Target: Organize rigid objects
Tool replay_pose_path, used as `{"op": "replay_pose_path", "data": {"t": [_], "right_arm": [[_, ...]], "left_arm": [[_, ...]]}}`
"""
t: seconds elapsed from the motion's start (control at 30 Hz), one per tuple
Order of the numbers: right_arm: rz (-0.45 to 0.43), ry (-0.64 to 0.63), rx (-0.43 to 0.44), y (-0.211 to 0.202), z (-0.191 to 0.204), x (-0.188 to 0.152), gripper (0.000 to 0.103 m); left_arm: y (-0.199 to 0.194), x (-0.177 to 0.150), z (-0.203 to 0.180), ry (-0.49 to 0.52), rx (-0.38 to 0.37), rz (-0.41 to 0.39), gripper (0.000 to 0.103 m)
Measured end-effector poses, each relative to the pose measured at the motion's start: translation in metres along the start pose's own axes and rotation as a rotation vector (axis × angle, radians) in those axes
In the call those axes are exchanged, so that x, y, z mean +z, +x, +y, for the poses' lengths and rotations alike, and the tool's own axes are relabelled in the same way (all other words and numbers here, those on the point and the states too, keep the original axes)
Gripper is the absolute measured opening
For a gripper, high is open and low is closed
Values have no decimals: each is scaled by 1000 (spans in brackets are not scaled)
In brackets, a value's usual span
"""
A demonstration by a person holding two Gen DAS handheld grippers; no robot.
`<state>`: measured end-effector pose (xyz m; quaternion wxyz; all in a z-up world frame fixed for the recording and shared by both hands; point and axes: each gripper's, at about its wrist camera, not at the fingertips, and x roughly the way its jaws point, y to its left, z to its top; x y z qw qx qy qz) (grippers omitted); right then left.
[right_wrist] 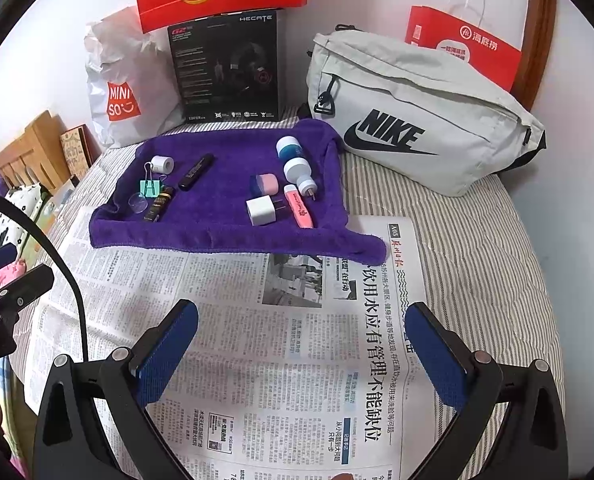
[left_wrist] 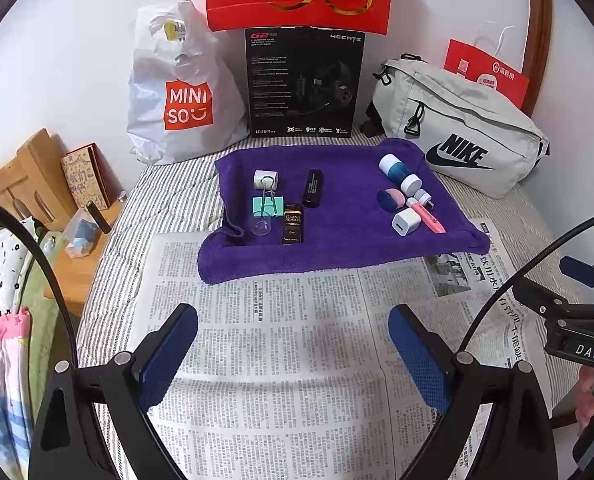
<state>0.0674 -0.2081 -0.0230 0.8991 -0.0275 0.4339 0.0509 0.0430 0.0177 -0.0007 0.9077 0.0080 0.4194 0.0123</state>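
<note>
Hovering over the newspaper (left_wrist: 281, 360): left gripper (left_wrist: 293, 352) and right gripper (right_wrist: 301, 356), both with jaws spread wide, nothing between the blue pads (left_wrist: 169, 356). Neither touches any item.

Landmark = purple towel (left_wrist: 337, 240), lying ahead of both grippers with its near edge overlapping the newspaper's far edge. All task items sit on it, well apart from the grippers.

Towel's left half:
- white tape roll (left_wrist: 265, 179) toward the far left
- teal binder clip (left_wrist: 267, 205) just beside the roll, on its near side
- clear round lid (left_wrist: 261, 227) at the towel's near-left edge, touching the clip's near side
- brown Grand Reserve tube (left_wrist: 293, 224) just right of the clip
- black tube (left_wrist: 313, 187) behind the brown one, near the towel's middle

Towel's right half:
- blue-and-white bottle (right_wrist: 291, 148) at the far right corner
- white jar (right_wrist: 297, 169) touching it on the near side
- small white plug piece (right_wrist: 308, 189) next in line
- pink-and-blue eraser-like block (right_wrist: 263, 185) left of the jar
- white charger cube (right_wrist: 260, 210) near the towel's front edge
- pink highlighter (right_wrist: 299, 210) just right of the charger

Behind the towel: black headset box (left_wrist: 305, 80), MINISO bag (left_wrist: 177, 92) to its left; Nike bag (right_wrist: 417, 120) off the towel's right.
</note>
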Motion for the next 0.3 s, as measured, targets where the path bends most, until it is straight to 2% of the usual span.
{"op": "replay_pose_path", "data": {"t": [0.3], "right_arm": [[13,-2,5,6,0,1,102]], "left_arm": [[5,1,2,7,-6,5,97]]}}
